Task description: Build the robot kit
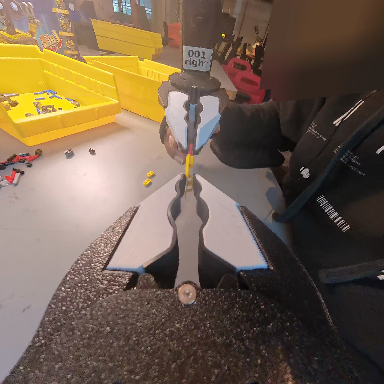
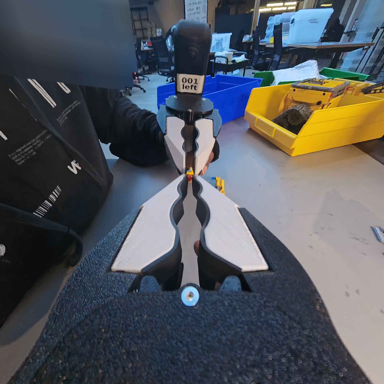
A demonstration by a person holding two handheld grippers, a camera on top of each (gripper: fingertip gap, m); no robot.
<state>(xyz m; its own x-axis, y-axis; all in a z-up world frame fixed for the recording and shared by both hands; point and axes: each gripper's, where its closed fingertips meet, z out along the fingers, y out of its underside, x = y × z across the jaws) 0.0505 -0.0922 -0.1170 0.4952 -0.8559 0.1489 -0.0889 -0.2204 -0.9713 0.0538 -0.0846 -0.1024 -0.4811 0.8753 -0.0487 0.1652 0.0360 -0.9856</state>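
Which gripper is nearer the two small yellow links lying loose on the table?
Left. The left gripper, shut on the yellow beam, sits just beside the yellow links; the right gripper is above and beyond them.

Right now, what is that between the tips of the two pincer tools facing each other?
A small toy-brick assembly bridges them. In the left wrist view, the left gripper pinches a yellow holed beam, and the right gripper pinches a red pin joined to it.
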